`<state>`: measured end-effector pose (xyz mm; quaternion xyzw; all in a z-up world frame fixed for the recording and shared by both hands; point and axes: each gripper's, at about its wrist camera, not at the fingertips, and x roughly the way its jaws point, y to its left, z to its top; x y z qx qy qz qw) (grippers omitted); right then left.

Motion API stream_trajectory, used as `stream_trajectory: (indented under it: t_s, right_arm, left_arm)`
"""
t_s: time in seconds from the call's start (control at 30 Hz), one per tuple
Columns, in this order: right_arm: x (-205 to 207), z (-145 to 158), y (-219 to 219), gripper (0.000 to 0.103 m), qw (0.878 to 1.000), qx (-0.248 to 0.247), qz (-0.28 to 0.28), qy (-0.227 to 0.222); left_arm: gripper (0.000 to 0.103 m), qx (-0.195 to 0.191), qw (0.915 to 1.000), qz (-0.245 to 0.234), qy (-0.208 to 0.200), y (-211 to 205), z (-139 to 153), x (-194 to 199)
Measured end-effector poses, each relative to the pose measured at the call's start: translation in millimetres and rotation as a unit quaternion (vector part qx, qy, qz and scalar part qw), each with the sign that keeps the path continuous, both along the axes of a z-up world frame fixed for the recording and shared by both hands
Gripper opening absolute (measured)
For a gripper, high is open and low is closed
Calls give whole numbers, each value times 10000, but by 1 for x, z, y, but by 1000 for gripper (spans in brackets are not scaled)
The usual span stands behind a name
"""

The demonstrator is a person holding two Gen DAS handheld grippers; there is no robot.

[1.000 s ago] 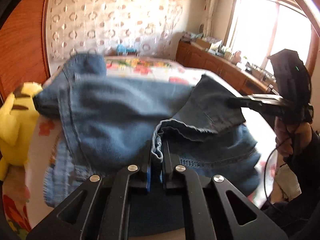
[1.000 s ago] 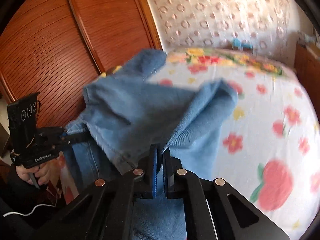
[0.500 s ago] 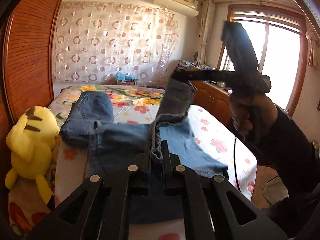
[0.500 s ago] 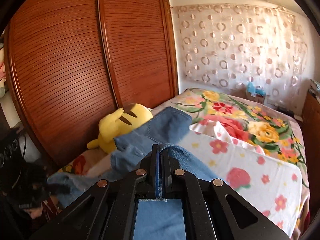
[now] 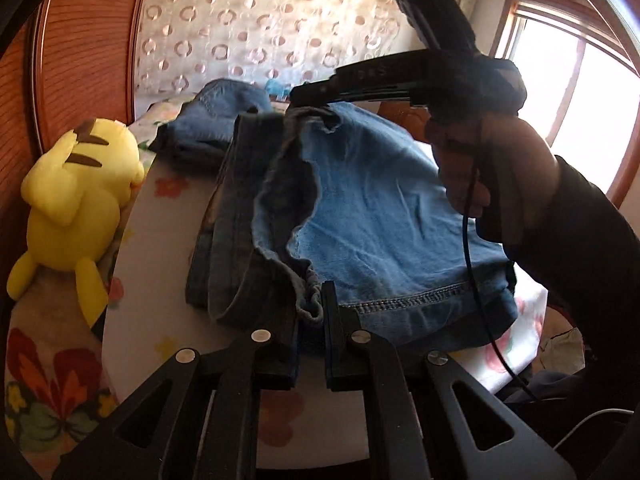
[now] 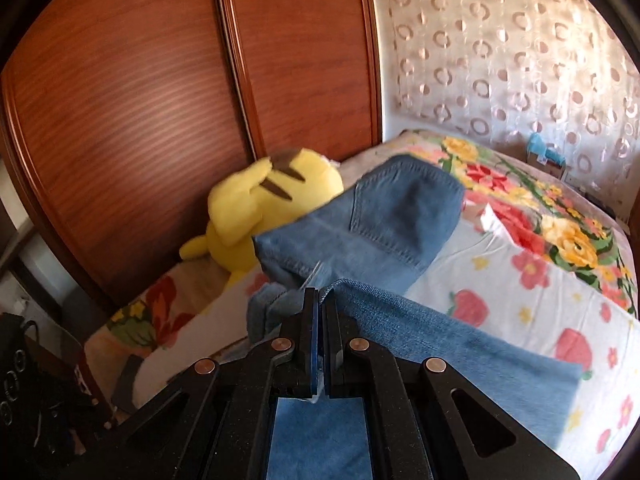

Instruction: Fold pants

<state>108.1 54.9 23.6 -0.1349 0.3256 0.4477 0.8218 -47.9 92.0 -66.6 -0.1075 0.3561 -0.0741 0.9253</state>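
Blue jeans (image 5: 380,208) lie on the flowered bed, with a leg folded over so its paler side faces up. My left gripper (image 5: 312,304) is at the near edge with a bunched hem between its fingers; its jaws are opening, and the cloth still fills the gap. A hand (image 5: 480,160) holds my right gripper (image 5: 298,98) over the far side of the fold, shut on the other hem corner. In the right wrist view, the right gripper (image 6: 321,300) pinches a denim edge, and the jeans' pocket end (image 6: 400,224) lies beyond.
A yellow plush toy (image 5: 76,196) lies at the bed's left edge, against the wooden wardrobe (image 6: 140,100). The flowered sheet (image 6: 520,280) stretches to the right and far end. A bright window (image 5: 580,92) is on the right, and a cable hangs from the right gripper.
The right gripper lifted the leg hem high, then carried it over and down towards the far end, spreading the leg flat. The left gripper came closer to the bed with its hem.
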Motion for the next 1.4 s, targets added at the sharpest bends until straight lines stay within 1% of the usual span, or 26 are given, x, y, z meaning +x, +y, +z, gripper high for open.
stream_trajectory:
  t_s: [0.03,0.07,0.1,0.13,0.17,0.2,0.23,0.27,0.33,0.4,0.5,0.57,0.67,0.77,0.9,1.03,1.13,1.17,1.3,1.4]
  right_arm:
    - [2,-4,4,1,10000,-26,-25,50]
    - [4,-5,6,4,9999,-10,-40,103]
    - [7,-5,7,11,9999,60,8,106]
    - [8,-4,7,23,10000,35,-9,91]
    - [9,-1,5,30,10000,30,-10,57]
    - [8,3,1,45,10000,56,-15,5]
    - [8,9,-5,53,9999,109,-42,-75]
    - [4,15,-15,54,9997,168,-84,-163]
    - [1,27,-33,55,9989,269,-183,-350]
    - [0,35,-53,59,9978,327,-295,-491]
    - [2,41,-82,64,9958,285,-527,-692]
    - [3,36,-101,67,9948,202,-673,-744]
    - [5,18,-131,70,9936,14,-924,-653]
    - [11,-7,-148,70,9929,-164,-1124,-365]
    - [24,-37,-152,70,9915,-315,-1259,-70]
    - [44,-54,-149,70,9908,-284,-1305,202]
    - [61,-62,-146,70,9895,-130,-1359,475]
    - [68,-66,-157,70,9889,-58,-1370,580]
    - [89,-79,-156,70,9861,187,-1341,958]
    - [96,-88,-150,70,9867,267,-1266,989]
  left_arm:
    - [15,36,10000,10,2,-1,0,-1]
    - [16,89,10000,32,-8,-1,1,0]
    - [21,146,9999,59,-34,-1,1,0]
    - [28,188,9998,77,-56,1,2,1]
    - [32,225,9997,101,-76,2,3,1]
    - [44,240,9996,131,-96,4,4,2]
    - [54,244,9995,166,-126,6,6,2]
    - [58,259,9993,203,-159,7,7,3]
    - [70,292,9991,241,-209,9,10,4]
    - [76,306,9987,295,-271,12,14,8]
    - [76,368,9980,391,-343,16,18,19]
    - [76,414,9975,426,-384,17,21,29]
    - [76,465,9974,456,-320,19,21,45]
    - [76,543,9971,426,-331,18,21,58]
    - [76,606,9967,448,-309,18,23,74]
    - [76,682,9963,452,-264,19,23,87]
    - [76,716,9962,450,-204,20,18,95]
    - [76,717,9962,453,-175,20,16,97]
    - [76,740,9962,445,-68,21,8,104]
    - [75,753,9960,473,12,24,1,109]
